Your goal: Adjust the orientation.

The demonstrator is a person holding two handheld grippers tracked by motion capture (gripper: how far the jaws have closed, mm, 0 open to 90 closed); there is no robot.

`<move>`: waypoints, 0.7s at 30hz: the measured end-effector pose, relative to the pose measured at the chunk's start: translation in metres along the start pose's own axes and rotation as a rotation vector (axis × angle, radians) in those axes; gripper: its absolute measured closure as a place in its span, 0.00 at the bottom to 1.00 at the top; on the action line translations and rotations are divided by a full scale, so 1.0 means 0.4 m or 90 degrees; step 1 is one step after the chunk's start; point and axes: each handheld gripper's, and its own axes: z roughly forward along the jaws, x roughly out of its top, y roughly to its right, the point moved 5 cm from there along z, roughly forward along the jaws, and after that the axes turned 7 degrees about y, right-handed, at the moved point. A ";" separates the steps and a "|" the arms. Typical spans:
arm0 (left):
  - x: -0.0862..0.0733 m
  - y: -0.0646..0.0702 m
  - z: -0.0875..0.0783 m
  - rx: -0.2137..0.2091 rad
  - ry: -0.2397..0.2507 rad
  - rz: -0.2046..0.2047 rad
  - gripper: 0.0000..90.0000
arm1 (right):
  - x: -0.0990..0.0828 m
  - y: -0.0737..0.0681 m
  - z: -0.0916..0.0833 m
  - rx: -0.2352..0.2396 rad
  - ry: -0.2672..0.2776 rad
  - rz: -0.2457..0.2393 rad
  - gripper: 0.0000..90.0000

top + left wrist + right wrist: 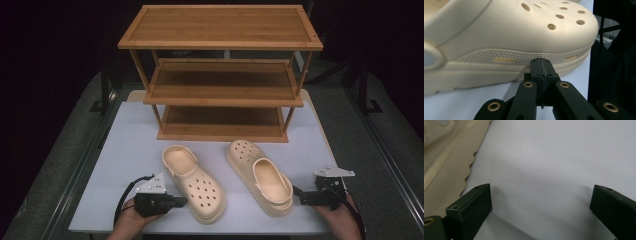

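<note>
Two cream clogs lie on the white table (125, 150). The left clog (197, 186) points its toe at the person; the right clog (260, 175) points its toe at the rack. My left gripper (182, 201) is shut with nothing in it, its tips right against the left clog's sole (499, 72) near the toe; the closed left gripper (541, 62) shows its jaws pressed together. My right gripper (296, 191) is at the heel of the right clog. In its own view the right gripper (541, 195) stands wide open over bare table, the right clog's sole edge (451, 170) just to its left.
A three-tier wooden shoe rack (220, 75) stands at the back of the table, all shelves bare. Bare table lies left of the left clog and right of the right clog. Dark floor surrounds the table.
</note>
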 end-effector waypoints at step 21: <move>0.019 -0.107 -0.142 0.099 0.049 -0.033 1.00 | 0.000 0.000 0.000 0.001 0.000 0.001 0.03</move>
